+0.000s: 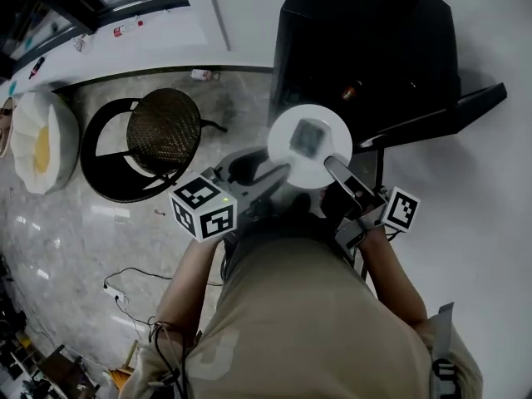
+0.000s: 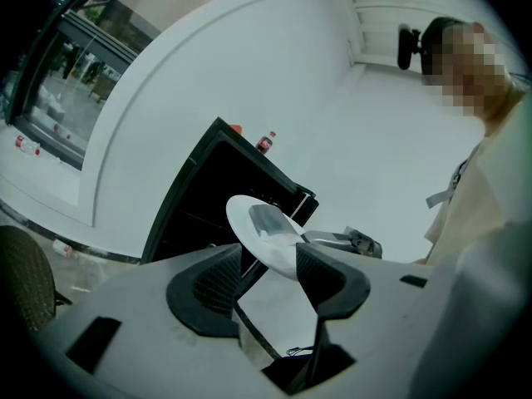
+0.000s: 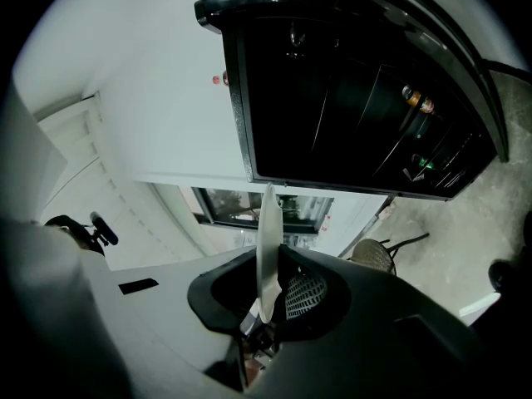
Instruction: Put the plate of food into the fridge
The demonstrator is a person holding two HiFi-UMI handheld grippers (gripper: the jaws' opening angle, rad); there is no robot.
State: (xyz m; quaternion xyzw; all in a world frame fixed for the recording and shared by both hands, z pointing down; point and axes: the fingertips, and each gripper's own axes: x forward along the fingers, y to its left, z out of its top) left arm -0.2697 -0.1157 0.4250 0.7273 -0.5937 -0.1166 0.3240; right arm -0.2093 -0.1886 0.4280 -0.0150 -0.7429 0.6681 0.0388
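Observation:
A white plate [image 1: 309, 144] with a pale piece of food [image 1: 310, 136] at its middle hangs in the air in front of the open black fridge [image 1: 366, 48]. My right gripper [image 1: 332, 165] is shut on the plate's near right rim; in the right gripper view the plate [image 3: 268, 239] stands edge-on between the right gripper's [image 3: 268, 281] jaws, with the dark fridge interior [image 3: 349, 81] above. My left gripper [image 1: 278, 173] is at the plate's near left rim. In the left gripper view the left gripper's [image 2: 268, 264] jaws stand wide open, the plate [image 2: 266, 231] reaching between them without being pinched.
The fridge door [image 1: 453, 110] swings out to the right, with bottles [image 3: 413, 98] on its shelves. A red-capped bottle [image 2: 266, 142] stands on the fridge top. A round black chair [image 1: 162, 127] and a white cushion [image 1: 41, 140] stand at the left; cables [image 1: 116, 289] lie on the floor.

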